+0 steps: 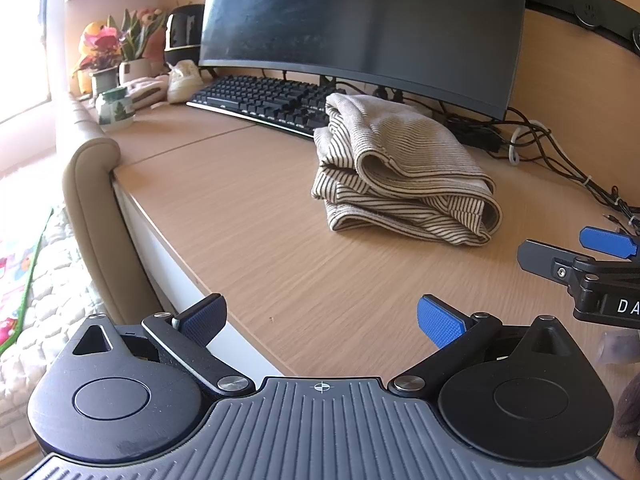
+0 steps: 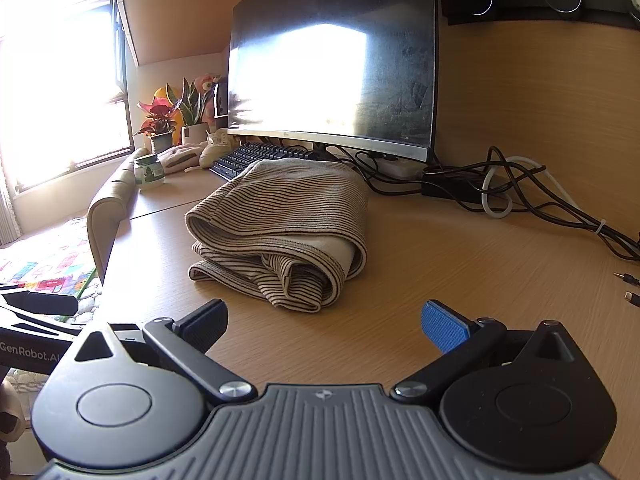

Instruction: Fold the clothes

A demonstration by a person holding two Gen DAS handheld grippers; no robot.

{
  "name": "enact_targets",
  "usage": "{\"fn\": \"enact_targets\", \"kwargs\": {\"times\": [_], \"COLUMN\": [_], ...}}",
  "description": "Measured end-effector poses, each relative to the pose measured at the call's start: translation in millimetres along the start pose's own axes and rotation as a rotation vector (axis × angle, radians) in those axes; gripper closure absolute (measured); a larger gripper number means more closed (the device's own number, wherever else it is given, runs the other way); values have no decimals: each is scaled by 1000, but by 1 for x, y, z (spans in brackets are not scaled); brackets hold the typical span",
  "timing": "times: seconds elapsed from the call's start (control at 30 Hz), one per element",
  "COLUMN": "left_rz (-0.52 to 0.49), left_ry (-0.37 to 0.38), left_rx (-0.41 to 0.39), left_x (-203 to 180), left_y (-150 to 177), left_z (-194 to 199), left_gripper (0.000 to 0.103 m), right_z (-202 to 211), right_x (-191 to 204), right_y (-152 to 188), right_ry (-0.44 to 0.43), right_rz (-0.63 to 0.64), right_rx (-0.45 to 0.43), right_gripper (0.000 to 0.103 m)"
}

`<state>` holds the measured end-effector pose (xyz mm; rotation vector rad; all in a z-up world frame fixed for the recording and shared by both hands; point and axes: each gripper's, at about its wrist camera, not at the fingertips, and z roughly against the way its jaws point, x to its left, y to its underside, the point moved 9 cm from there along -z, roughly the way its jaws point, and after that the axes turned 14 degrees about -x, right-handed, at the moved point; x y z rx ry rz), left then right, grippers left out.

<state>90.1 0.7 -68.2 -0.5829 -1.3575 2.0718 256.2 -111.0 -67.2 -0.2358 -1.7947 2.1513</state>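
A wooden counter carries a large curved monitor with a dark screen. In the right wrist view the screen reflects bright window light. A black keyboard lies below the monitor. At the far left corner stand potted plants with red and green leaves, and a small jar with a green lid is near them. A white shoe rests beside the keyboard. A bundle of black and white cables lies on the right part. A padded beige headboard touches the left edge.
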Motion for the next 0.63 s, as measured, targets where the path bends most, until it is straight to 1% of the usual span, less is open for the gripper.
{"fn": "enact_targets", "kwargs": {"times": [0.33, 0.5, 0.63], "left_rz": [-11, -47, -48], "left_ry": [4, 8, 24], "left_rx": [0, -28, -24], "left_x": [-1, -5, -7], "left_y": [1, -1, 0], "left_z": [-1, 0, -3], "left_gripper": [0, 0, 0], "right_z": [-1, -1, -2], "right_x": [-1, -1, -1], "right_y": [0, 0, 0], "right_ry": [2, 7, 13], "right_rz": [-1, -1, -4], "right_rx": [3, 2, 5], "right_gripper": [0, 0, 0]}}
